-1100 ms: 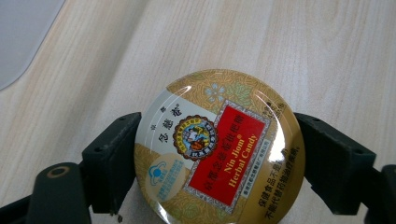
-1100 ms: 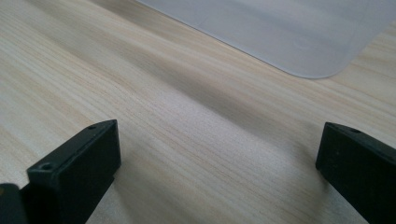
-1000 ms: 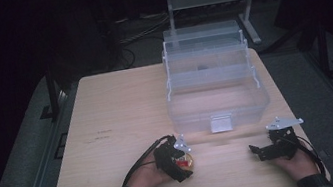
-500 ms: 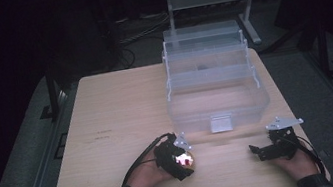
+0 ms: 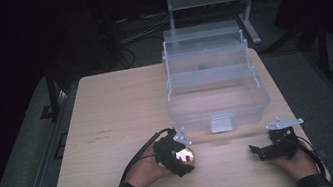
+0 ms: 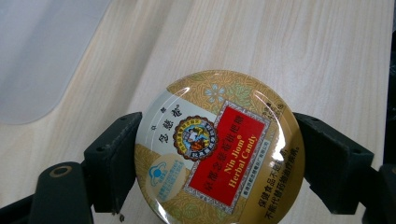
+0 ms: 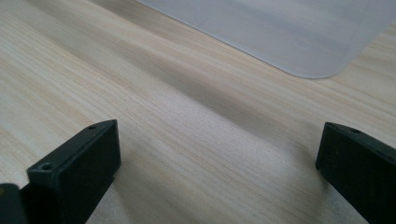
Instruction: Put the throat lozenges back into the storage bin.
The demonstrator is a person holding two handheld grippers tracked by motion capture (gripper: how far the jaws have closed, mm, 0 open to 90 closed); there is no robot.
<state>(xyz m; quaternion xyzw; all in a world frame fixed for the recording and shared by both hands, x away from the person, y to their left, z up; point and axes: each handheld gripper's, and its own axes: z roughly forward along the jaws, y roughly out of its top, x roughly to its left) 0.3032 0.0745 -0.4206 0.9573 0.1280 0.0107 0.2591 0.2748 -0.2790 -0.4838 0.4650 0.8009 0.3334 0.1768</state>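
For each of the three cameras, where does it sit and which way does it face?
High view: above the person's side, looking forward and down on the table and clear plastic box; both forearms enter from below.
Left gripper view: on the left claw, looking along its jaws shut on the candy tin.
Right gripper view: on the right claw, open over bare wood.
Shared: both gripper views catch the box's edge.

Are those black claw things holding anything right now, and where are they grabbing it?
The left gripper holds a round candy tin, its jaws pressed against opposite sides of the rim. The right gripper is open and holds nothing.
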